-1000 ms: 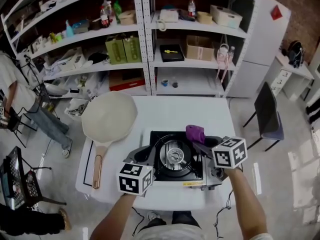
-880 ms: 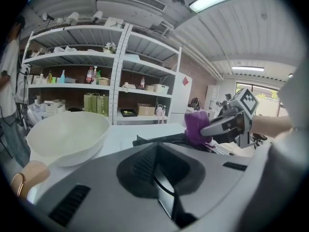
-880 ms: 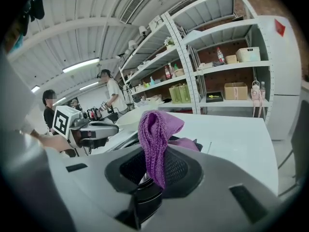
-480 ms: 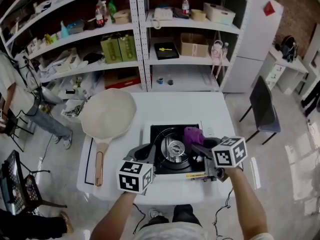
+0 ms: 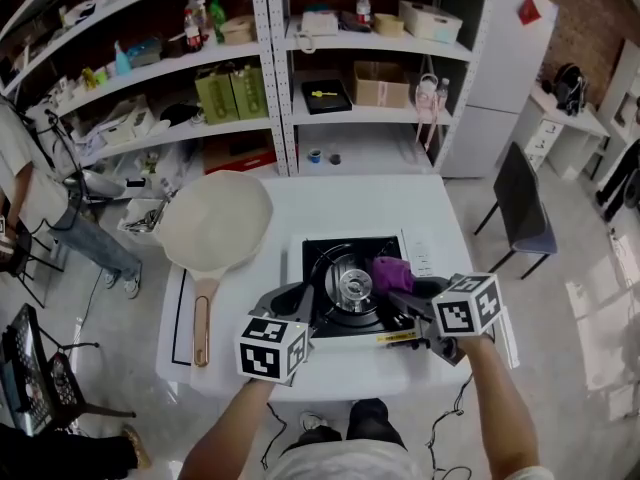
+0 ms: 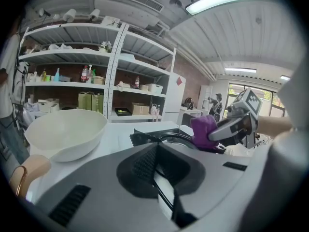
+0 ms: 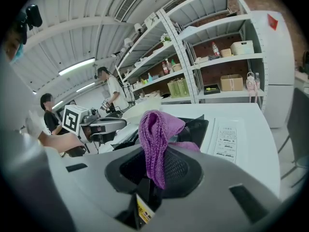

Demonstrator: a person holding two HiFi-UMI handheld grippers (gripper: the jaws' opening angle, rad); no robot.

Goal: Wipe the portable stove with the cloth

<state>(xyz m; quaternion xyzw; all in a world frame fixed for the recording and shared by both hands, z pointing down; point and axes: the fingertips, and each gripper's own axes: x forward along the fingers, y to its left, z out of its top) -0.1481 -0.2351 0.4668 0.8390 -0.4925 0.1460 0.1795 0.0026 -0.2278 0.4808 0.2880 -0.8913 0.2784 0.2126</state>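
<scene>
The black portable stove (image 5: 335, 258) sits on the white table (image 5: 330, 208), its round burner in the middle. My right gripper (image 5: 398, 293) is shut on a purple cloth (image 5: 392, 271), which hangs over the stove's right side beside the burner. In the right gripper view the cloth (image 7: 155, 134) stands bunched up out of the jaws, with the stove (image 7: 198, 124) behind it. My left gripper (image 5: 290, 303) lies at the stove's near left corner, its jaws shut with nothing in them. The left gripper view shows the stove (image 6: 145, 137) ahead and the cloth (image 6: 203, 129) at the right.
A large pale frying pan (image 5: 215, 223) with a copper-coloured handle lies on the table left of the stove. A white printed card (image 5: 418, 253) rests right of the stove. Stocked shelves (image 5: 300, 68) stand behind the table, a dark chair (image 5: 525, 218) at the right, a person (image 5: 20, 188) far left.
The right gripper has carried the purple cloth from the stove's far right corner toward me, along the right side of the burner. The left gripper has stayed at the stove's left.
</scene>
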